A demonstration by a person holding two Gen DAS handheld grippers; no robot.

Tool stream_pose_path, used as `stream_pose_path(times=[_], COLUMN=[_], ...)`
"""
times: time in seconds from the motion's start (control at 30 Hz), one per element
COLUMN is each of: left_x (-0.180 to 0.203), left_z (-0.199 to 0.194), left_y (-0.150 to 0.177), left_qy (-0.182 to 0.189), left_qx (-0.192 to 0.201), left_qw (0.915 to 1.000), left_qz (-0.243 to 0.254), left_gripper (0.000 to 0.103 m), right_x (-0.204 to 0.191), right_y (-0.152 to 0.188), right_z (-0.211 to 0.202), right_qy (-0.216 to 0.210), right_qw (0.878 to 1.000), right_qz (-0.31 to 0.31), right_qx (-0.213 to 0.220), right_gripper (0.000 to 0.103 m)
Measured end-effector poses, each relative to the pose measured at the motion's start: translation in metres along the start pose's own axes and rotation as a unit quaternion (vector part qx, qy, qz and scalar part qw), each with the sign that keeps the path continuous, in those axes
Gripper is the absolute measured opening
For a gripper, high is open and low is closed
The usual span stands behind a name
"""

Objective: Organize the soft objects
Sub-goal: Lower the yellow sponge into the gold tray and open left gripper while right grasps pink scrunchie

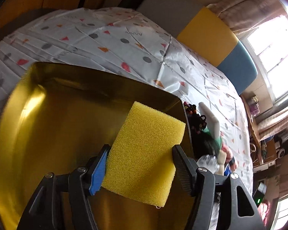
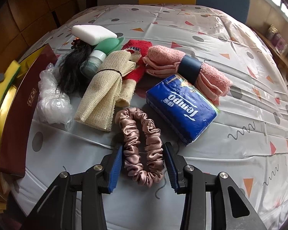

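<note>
Here, in the left wrist view, the left gripper clenches a yellow sponge between its two pads, the block tilted and hanging over the bare floor of a gold tray that fills the lower left of the frame; whether the sponge touches the tray cannot be told. Past the tray's right rim a dark clutter of soft things lies on the patterned tablecloth. In the right wrist view, the right gripper sits low in the centre with its pads on either side of a pink satin scrunchie, grasping it across its lower loop while the scrunchie lies on the surface. Just above and right of it lies a blue tissue pack, and beyond that a rolled pink towel bound with a dark band. Toward the centre left lie a beige mesh cloth, a red sock, a black tuft of hair, a clear plastic bag, a green silicone bottle and a white sponge, crowded together and touching. The tray's dark red outer wall runs along the left edge of that frame.
</note>
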State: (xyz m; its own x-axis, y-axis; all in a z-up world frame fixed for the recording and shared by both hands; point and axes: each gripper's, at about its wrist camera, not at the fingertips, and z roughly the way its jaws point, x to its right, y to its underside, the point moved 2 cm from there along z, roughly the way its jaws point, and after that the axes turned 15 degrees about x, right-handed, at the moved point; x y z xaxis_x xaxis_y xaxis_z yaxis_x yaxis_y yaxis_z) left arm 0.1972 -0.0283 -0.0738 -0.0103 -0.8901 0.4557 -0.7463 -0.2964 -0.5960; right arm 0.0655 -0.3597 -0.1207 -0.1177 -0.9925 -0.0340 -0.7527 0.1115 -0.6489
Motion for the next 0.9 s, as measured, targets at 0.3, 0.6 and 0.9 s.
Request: stream_pose_path(times=[0.3, 0.6, 0.9], left_x=[0.010, 0.016, 0.016], left_z=[0.032, -0.019, -0.090], left_y=[0.003, 0.009, 0.056], left_qy=[0.007, 0.001, -0.028], left_qx=[-0.022, 0.015, 0.067], left_qw=[0.9997, 0.9968, 0.9807], left_qz=[0.001, 0.078, 0.182], left_gripper=[0.081, 0.084, 0.084], right_x=[-0.001, -0.002, -0.005], right_y=[-0.002, -0.002, 0.001], right_z=[0.001, 0.002, -0.002], right_qy=[-0.002, 0.002, 0.002], right_qw=[1.000, 1.000, 1.000], right_qz=[-0.009, -0.016, -0.027], right_qx=[0.000, 0.002, -0.002], right_gripper=[0.043, 0.043, 0.040])
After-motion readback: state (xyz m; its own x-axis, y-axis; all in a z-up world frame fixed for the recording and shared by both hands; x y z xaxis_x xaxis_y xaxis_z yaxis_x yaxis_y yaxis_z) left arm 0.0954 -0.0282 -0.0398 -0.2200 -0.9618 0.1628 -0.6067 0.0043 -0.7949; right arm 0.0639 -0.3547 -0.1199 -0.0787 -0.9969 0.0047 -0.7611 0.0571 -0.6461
